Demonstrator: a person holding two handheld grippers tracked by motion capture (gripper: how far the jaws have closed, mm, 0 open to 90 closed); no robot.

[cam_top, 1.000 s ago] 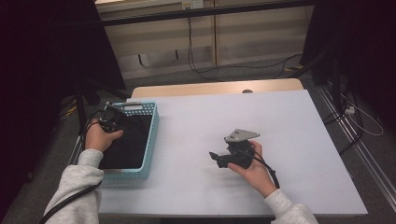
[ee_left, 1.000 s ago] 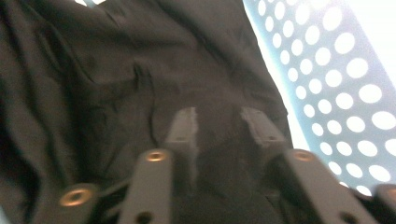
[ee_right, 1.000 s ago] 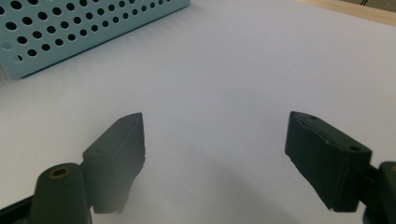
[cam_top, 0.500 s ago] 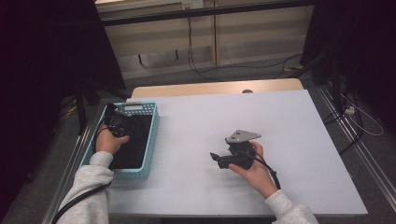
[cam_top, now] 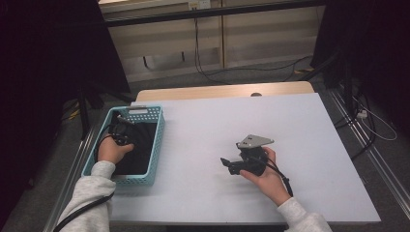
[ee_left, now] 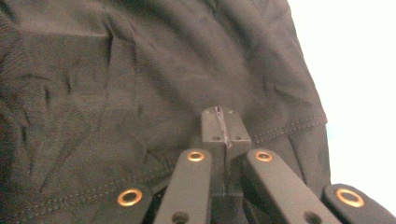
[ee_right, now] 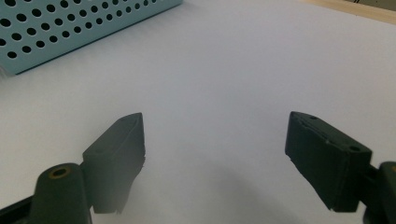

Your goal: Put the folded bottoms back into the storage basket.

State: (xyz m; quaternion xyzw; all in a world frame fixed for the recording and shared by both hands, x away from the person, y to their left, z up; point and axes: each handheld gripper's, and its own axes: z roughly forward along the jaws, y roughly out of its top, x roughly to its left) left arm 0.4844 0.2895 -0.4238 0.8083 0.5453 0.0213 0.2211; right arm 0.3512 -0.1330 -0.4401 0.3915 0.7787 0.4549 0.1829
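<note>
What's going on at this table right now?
A person holds a gripper in each hand. The left gripper is down inside the light blue basket at the table's left edge, its jaws just closed, tips meeting against the dark cloth lying in it; whether they pinch a fold is unclear. The right gripper rests open on the bare white table, holding nothing.

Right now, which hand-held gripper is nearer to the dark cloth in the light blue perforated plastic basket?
Left. The left hand-held gripper is down in the basket against the dark cloth; the right hand-held gripper rests apart on the white table.
</note>
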